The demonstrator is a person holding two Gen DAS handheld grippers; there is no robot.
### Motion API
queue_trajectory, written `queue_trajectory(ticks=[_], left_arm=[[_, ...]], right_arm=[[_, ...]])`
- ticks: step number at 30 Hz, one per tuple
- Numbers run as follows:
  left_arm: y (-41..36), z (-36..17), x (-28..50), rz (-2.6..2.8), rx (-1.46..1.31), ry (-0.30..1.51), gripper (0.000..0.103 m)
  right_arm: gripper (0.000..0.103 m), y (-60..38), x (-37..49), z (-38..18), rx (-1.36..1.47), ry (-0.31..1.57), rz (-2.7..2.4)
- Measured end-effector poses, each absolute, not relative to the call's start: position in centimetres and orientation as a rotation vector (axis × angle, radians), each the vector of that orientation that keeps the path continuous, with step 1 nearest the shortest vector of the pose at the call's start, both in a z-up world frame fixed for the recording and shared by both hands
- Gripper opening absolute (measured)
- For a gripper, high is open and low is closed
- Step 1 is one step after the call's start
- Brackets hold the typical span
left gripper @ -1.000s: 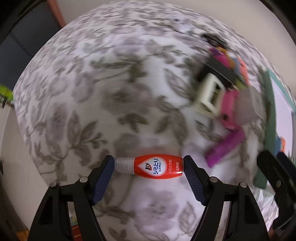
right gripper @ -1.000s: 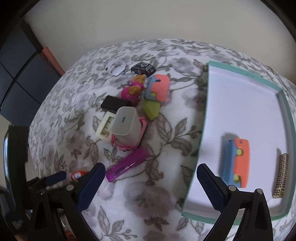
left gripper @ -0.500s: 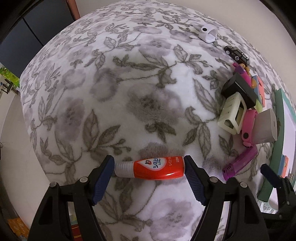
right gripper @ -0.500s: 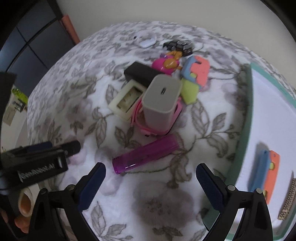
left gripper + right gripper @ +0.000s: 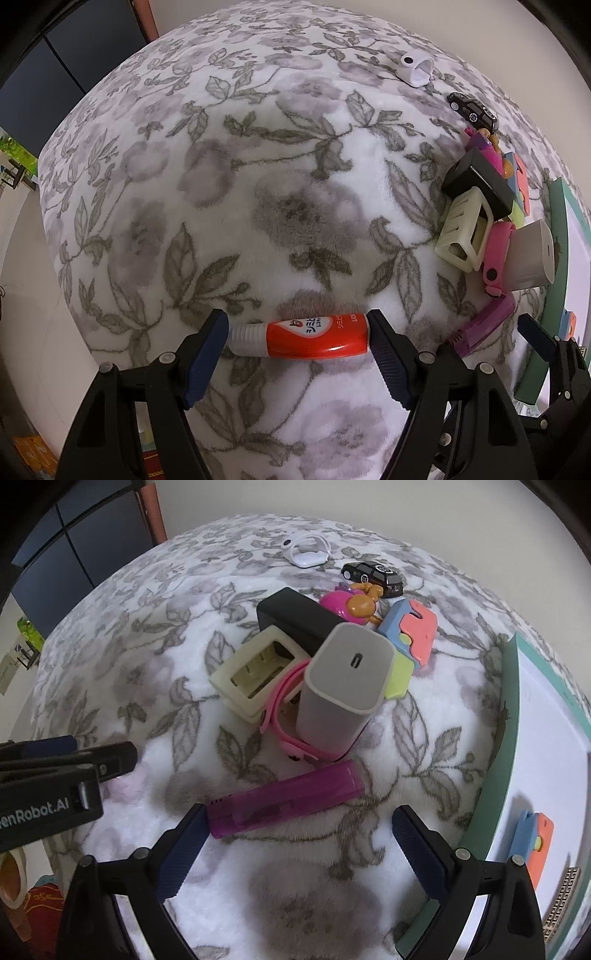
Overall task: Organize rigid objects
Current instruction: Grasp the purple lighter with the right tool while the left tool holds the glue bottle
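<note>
My left gripper (image 5: pixel 297 332) is shut on a red stain-remover tube (image 5: pixel 301 336) with a white cap, held crosswise just above the floral blanket. My right gripper (image 5: pixel 295 830) is open, its fingers either side of a purple lighter (image 5: pixel 286 797) that lies on the blanket; its left finger sits by the lighter's end. Behind the lighter is a pile: a grey charger (image 5: pixel 341 686), a pink watch (image 5: pixel 291 738), a cream frame (image 5: pixel 255 672), a black box (image 5: pixel 295 618). The teal-rimmed tray (image 5: pixel 506 716) is at the right.
A black toy car (image 5: pixel 373 574), a white ring holder (image 5: pixel 306 552), a pink and orange toy (image 5: pixel 351 603) and a blue-orange block (image 5: pixel 413 629) lie further back. The tray holds another blue-orange block (image 5: pixel 533 840) and a patterned block (image 5: pixel 563 893). The left gripper's body (image 5: pixel 51 786) is at left.
My right gripper has moved forward and down toward the purple lighter, which now lies between its fingers. My left gripper has kept hold of the red tube and shifted slightly.
</note>
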State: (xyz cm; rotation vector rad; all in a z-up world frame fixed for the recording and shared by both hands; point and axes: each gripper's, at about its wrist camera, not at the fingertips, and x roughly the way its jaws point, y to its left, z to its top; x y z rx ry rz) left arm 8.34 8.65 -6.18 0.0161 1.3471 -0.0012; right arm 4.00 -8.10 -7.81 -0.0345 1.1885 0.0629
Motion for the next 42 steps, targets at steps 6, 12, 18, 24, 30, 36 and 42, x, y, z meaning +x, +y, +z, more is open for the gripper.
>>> queue_trajectory(ticks=[6, 12, 18, 24, 30, 36, 42], left_arm=[[8.6, -6.4, 8.2, 0.002, 0.021, 1.344, 0.077], [8.6, -6.4, 8.2, 0.002, 0.024, 1.343, 0.077], [8.6, -6.4, 8.2, 0.003, 0.025, 1.342, 0.077], [8.5, -6.4, 8.1, 0.003, 0.025, 1.342, 0.077], [8.5, -6.4, 8.1, 0.004, 0.024, 1.341, 0.077], [8.6, -6.4, 8.2, 0.001, 0.015, 1.341, 0.077], [8.7, -6.4, 8.2, -0.002, 0.003, 1.340, 0.077]], right_arm=[[0.082, -8.2, 4.0, -7.4, -0.030, 1.167, 0.050], [0.067, -9.1, 4.0, -6.9, -0.011, 1.159, 0.027], [0.063, -9.4, 3.8, -7.0, 0.002, 1.156, 0.028], [0.067, -9.7, 3.4, -7.0, 0.000, 1.135, 0.062], [0.075, -10.3, 3.2, -7.0, 0.005, 1.114, 0.073], [0.084, -10.0, 3.5, -7.4, -0.052, 1.101, 0.065], [0.091, -9.9, 4.1, -7.6, -0.063, 1.090, 0.079]])
